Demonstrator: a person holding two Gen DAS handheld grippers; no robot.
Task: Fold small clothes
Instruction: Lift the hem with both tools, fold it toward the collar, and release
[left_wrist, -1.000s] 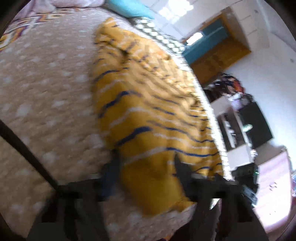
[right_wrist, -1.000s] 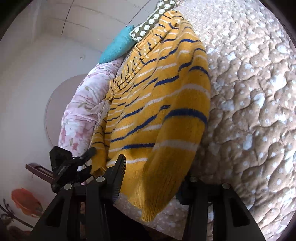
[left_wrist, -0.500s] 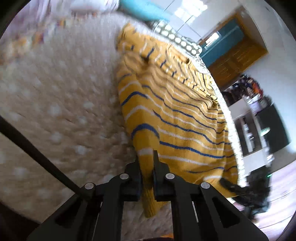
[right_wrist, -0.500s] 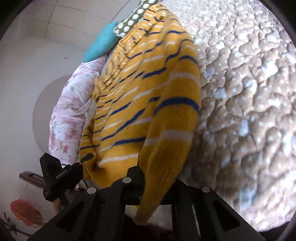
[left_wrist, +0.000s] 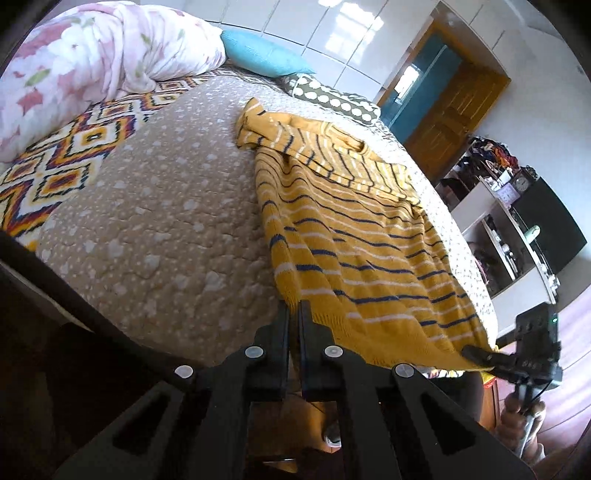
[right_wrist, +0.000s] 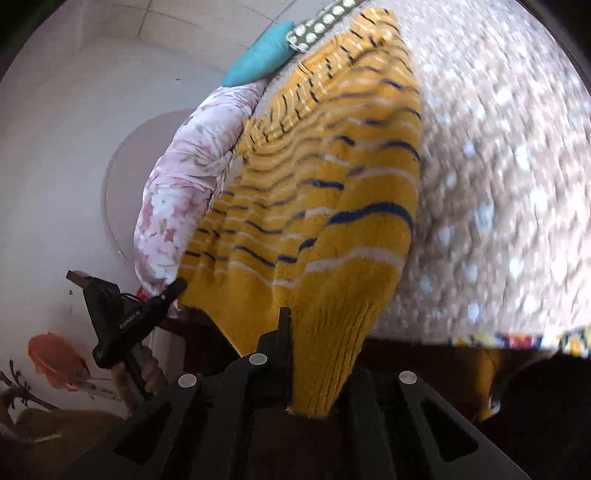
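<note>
Nearest, the left tool (left_wrist: 294, 314) is clamped on one hem corner of the yellow striped sweater (left_wrist: 354, 236), and the right tool (right_wrist: 291, 325) is clamped on the other corner, its hem draped over the jaws. Both corners are held raised off the bed (left_wrist: 155, 206). Beyond, the body lies spread flat, with a sleeve laid across the chest. Only the grasp appears done; the bottom-to-top fold seems left.
</note>
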